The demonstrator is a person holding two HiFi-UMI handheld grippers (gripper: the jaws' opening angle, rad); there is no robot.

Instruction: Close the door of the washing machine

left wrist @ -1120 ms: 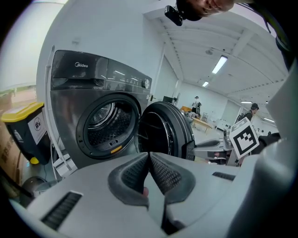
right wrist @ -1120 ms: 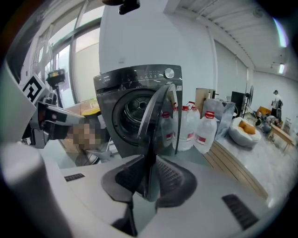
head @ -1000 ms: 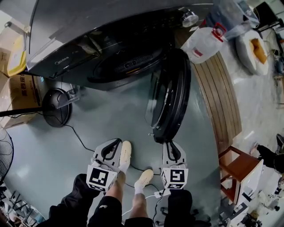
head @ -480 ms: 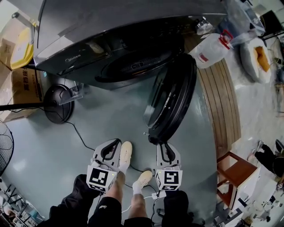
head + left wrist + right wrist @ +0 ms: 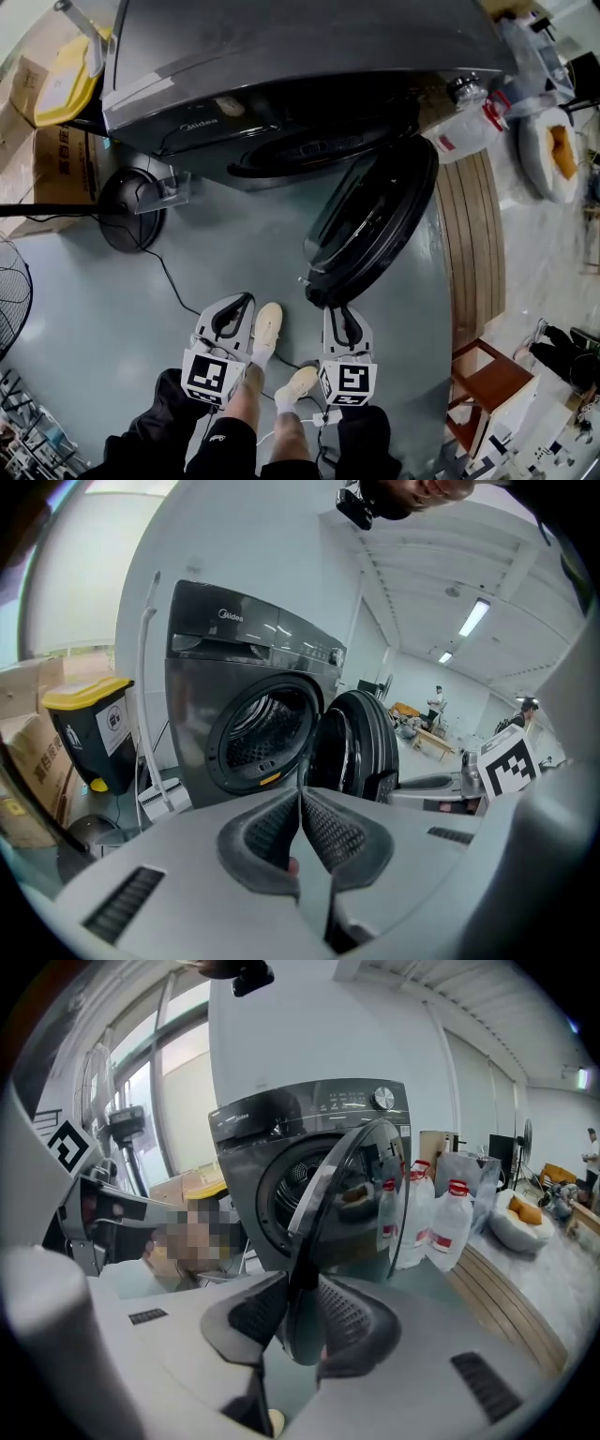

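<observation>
The dark grey washing machine [image 5: 281, 56] stands at the top of the head view, its drum mouth [image 5: 262, 728] uncovered. Its round door [image 5: 375, 225] hangs partly swung, hinged at the right, with the free rim low toward me. My right gripper [image 5: 336, 309] has that rim [image 5: 302, 1241] between its jaws; the jaws are opening, though both pads [image 5: 342, 1312] lie against the rim. My left gripper [image 5: 246, 300] hovers to the left over the floor, apart from the door [image 5: 361, 742]. Its tips [image 5: 300, 794] meet with nothing between them.
A fan base [image 5: 131, 208] and a cable [image 5: 173, 286] lie on the floor at the left, by cardboard boxes [image 5: 61, 150]. Plastic bottles [image 5: 464, 136] and a wooden platform [image 5: 469, 234] are at the right, a red stool [image 5: 487, 370] lower right. My feet [image 5: 267, 323] are between the grippers.
The door has swung leftward toward the machine's front, and my right gripper went left with its rim. The left gripper shifted only slightly.
</observation>
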